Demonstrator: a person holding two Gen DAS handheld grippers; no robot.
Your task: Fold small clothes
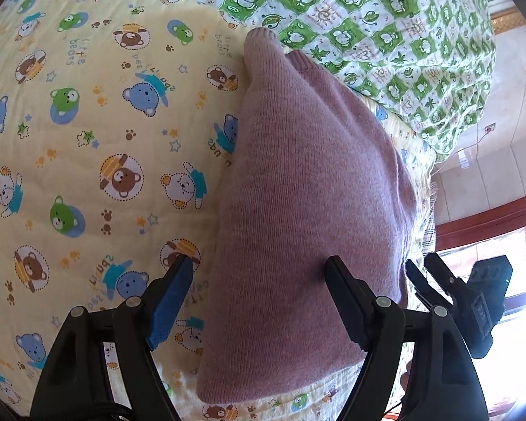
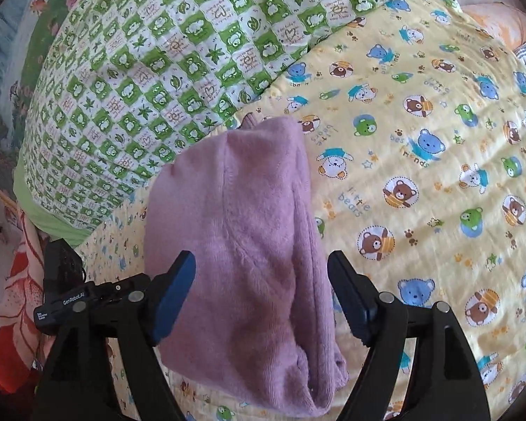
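Observation:
A small pink knitted garment (image 1: 298,189) lies folded into a long strip on a yellow bear-print quilt (image 1: 87,140). My left gripper (image 1: 259,263) is open, its fingers straddling the near end of the garment from above. In the right wrist view the same pink garment (image 2: 242,245) lies lengthwise between the open fingers of my right gripper (image 2: 261,258), with folded layers showing at its near right edge. Neither gripper holds anything. The right gripper (image 1: 420,273) also shows at the garment's right edge in the left wrist view.
A green-and-white checked quilt (image 2: 150,70) is bunched up just beyond the garment's far end. The yellow quilt (image 2: 420,175) stretches wide beside the garment. The bed's edge, a tiled floor (image 1: 515,105) and red wooden trim (image 1: 491,217) lie to one side.

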